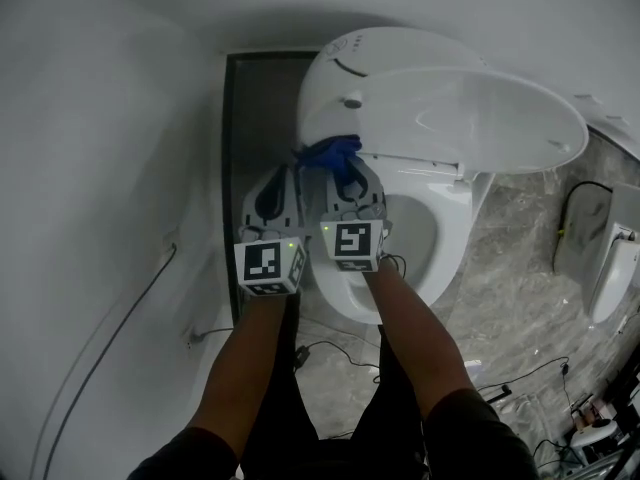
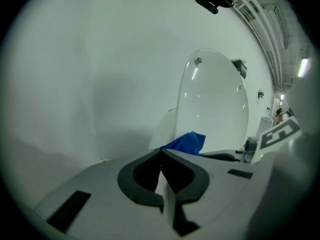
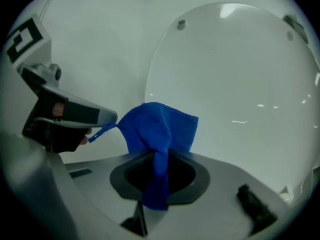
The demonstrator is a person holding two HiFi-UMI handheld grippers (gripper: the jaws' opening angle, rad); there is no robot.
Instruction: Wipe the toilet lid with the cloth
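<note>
While the toilet lid stands raised at upper right of the head view, the right gripper is clamped on the blue cloth at centre frame, close by the lid's lower left edge; the left gripper, jaws pressed together and empty, sits just beside it

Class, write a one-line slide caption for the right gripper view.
Right gripper clamps a blue fabric cloth before the raised glossy white toilet lid.

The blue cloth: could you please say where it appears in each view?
Head view: blue cloth, upper centre, beside the toilet lid.
Left gripper view: just right of centre, beyond the left tongs.
Right gripper view: centre, clamped in the right tongs.
Shared landmark: the raised toilet lid.
</note>
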